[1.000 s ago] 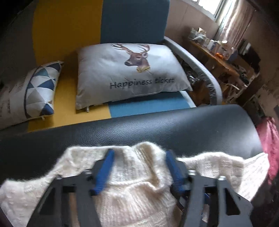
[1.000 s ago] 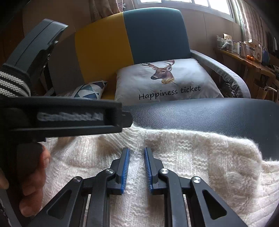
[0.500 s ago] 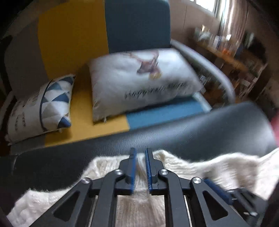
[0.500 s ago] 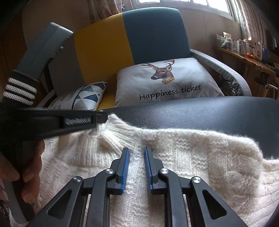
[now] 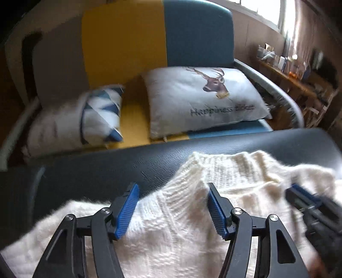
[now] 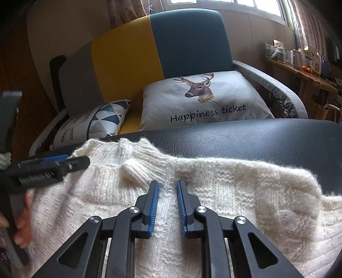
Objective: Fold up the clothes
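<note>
Sweater (image 6: pixel 213 192) is spread collar-up over black padded surface (image 6: pixel 256 139), seemingly for folding; left hand-held gripper (image 5: pixel 171 205) is held wide, right hand-held gripper (image 6: pixel 167 203) narrow, nothing gripped

Daylight from window (image 6: pixel 224 2) top right; left view motion-blurred; fisheye corners dark.

My cream sweater (image 6: pixel 213 192) runs off the frame's bottom and right edges, its sleeves and hem unseen. In the left view, my right gripper (image 5: pixel 307 201) blurs at the edge; the shelf clutter (image 5: pixel 288 64) is unreadable.
</note>
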Tool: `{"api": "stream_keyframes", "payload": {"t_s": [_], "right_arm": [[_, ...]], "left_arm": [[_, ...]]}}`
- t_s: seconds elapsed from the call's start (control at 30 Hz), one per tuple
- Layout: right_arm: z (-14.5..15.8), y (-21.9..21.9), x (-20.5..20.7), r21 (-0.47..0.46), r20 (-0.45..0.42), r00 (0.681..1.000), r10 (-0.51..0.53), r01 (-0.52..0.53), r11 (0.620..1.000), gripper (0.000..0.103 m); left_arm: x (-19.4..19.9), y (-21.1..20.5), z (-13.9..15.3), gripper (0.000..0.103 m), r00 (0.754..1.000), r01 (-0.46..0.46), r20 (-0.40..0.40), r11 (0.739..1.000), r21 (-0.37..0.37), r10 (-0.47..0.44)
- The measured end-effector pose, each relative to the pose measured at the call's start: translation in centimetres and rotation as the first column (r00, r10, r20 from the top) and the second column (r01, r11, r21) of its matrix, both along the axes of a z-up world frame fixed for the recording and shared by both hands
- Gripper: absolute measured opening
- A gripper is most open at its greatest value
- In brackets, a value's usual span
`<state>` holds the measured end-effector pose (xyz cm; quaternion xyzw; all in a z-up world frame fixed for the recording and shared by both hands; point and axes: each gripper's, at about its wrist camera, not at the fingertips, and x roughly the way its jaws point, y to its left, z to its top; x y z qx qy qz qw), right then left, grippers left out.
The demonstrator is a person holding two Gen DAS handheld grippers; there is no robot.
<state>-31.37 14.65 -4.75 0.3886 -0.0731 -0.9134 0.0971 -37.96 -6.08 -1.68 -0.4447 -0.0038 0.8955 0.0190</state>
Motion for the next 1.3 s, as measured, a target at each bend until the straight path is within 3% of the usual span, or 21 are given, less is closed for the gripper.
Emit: {"api": "stream_keyframes", "payload": {"t_s": [0.07, 0.17, 0.23, 0.3, 0.37, 0.43, 0.5, 0.57, 0.63, 0.73, 0.8, 0.9, 0.97, 1.07, 1.13, 1.2, 1.3], "right_arm": [[0.0, 0.0, 0.0, 0.000, 0.000, 1.000, 0.000, 0.000, 1.000, 0.016], [0.0, 0.0, 0.0, -0.005, 0.000, 1.000, -0.001, 0.001, 1.000, 0.016], [0.0, 0.0, 0.1, -0.004, 0.000, 1.000, -0.001, 0.001, 1.000, 0.016], [0.0, 0.0, 0.0, -0.007, 0.000, 1.000, -0.001, 0.001, 1.000, 0.016], [0.0, 0.1, 0.0, -0.010, 0.001, 1.000, -0.001, 0.001, 1.000, 0.016], [0.0, 0.0, 0.0, -0.005, 0.000, 1.000, -0.001, 0.001, 1.000, 0.016], [0.1, -0.1, 0.1, -0.002, -0.001, 1.000, -0.001, 0.001, 1.000, 0.016], [0.1, -0.1, 0.1, -0.003, -0.001, 1.000, -0.001, 0.001, 1.000, 0.016], [0.1, -0.1, 0.2, -0.005, -0.001, 1.000, 0.000, 0.000, 1.000, 0.016], [0.1, -0.1, 0.1, -0.006, -0.001, 1.000, 0.000, 0.000, 1.000, 0.016], [0.1, -0.1, 0.1, -0.010, -0.001, 1.000, 0.000, 0.000, 1.000, 0.016], [0.1, 0.0, 0.0, -0.018, 0.000, 1.000, 0.001, -0.001, 1.000, 0.016], [0.1, 0.3, -0.1, -0.037, 0.003, 1.000, 0.006, -0.006, 0.999, 0.016], [0.2, 0.9, -0.2, -0.083, 0.009, 1.000, 0.017, -0.017, 0.996, 0.019], [0.4, 1.3, -0.2, -0.122, 0.016, 1.000, 0.021, -0.019, 0.992, 0.020], [0.8, 1.6, -0.2, -0.154, 0.017, 0.999, 0.032, -0.029, 0.988, 0.020], [3.9, -1.4, 0.7, -0.106, -0.064, 0.986, 0.157, -0.163, 0.981, 0.023]], "left_arm": [[0.2, -0.1, -0.3, 0.065, 0.999, -0.043, -0.024, 0.998, -0.038, 0.042], [0.6, -0.3, -0.7, 0.077, 0.993, -0.108, -0.063, 0.990, -0.094, 0.102], [0.3, -1.0, -0.2, 0.077, 0.996, -0.083, -0.034, 0.996, -0.043, 0.081], [1.0, -2.7, 1.1, 0.077, 0.998, -0.039, -0.044, 0.994, 0.103, 0.044], [1.6, -4.6, 2.3, 0.077, 0.990, -0.094, -0.093, 0.983, 0.159, 0.110], [1.3, -5.8, 2.1, 0.072, 0.982, -0.158, -0.074, 0.974, 0.160, 0.171], [0.5, -5.4, 1.1, 0.058, 0.990, -0.136, -0.018, 0.985, 0.104, 0.139], [0.4, -4.6, 0.9, 0.058, 0.994, -0.102, -0.028, 0.993, 0.065, 0.104], [0.1, -3.9, 0.7, 0.067, 0.998, -0.066, -0.014, 0.994, 0.085, 0.067], [0.0, -2.0, 0.6, 0.077, 0.999, -0.005, -0.039, 1.000, 0.010, 0.006], [0.1, -0.8, 0.5, 0.085, 0.998, -0.028, -0.054, 0.996, -0.088, 0.023], [0.7, -1.5, 0.7, 0.086, 0.992, -0.099, -0.086, 0.987, -0.128, 0.088], [1.5, -2.7, 1.1, 0.085, 0.989, -0.122, -0.091, 0.987, -0.100, 0.113], [3.1, -4.6, 2.4, 0.084, 0.981, -0.137, -0.140, 0.991, 0.008, 0.137], [3.9, -5.3, 2.9, 0.084, 0.974, -0.150, -0.170, 0.989, 0.020, 0.151], [3.7, -5.9, 1.9, 0.084, 0.980, -0.157, -0.121, 0.987, 0.033, 0.160], [3.5, -6.6, 1.1, 0.084, 0.979, -0.177, -0.094, 0.983, 0.056, 0.181]]}}
